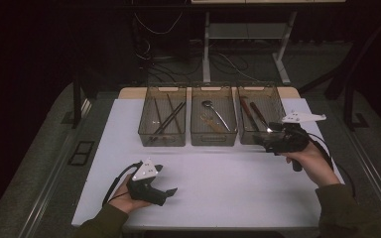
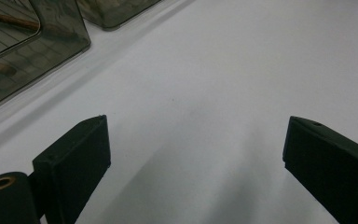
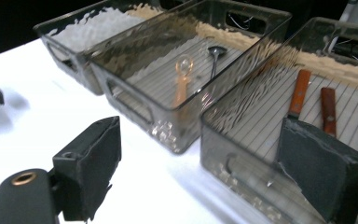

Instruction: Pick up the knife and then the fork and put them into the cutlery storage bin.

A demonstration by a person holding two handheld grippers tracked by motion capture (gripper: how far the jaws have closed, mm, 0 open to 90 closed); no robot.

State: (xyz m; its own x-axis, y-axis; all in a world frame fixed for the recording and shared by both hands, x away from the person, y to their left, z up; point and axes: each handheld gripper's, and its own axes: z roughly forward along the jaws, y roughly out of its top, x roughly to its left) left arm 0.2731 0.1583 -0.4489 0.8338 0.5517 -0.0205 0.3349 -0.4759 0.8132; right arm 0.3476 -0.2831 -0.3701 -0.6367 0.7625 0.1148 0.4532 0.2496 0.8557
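The right gripper (image 1: pixel 267 138) hangs at the near rim of the right bin (image 1: pixel 278 101), its jaws spread with nothing between them; in the right gripper view 1 jaw stands in front of that bin's near wall and the other over the white table (image 3: pixel 23 93); 2 wood-handled knives (image 1: pixel 252 115) lie inside the right bin, side by side, their long axes running from near wall to far wall, handles toward the far end; so they lie just ahead of this gripper and a little below its jaws, roughly in line with its reach; a grab would likely need the jaws turned across a handle, not along it. The middle bin (image 1: pixel 213 116), left of the right bin, holds a spoon (image 1: pixel 214 111) and a paler utensil (image 3: pixel 183 84); the left bin (image 1: pixel 162 116) beyond it holds long dark sticks (image 1: pixel 166 118). The left gripper (image 1: pixel 171 191) rests well apart from the right bin, toward the near left of the table, its jaws also wide and empty; the right hand (image 1: pixel 310 158) is much the nearer to the knives.
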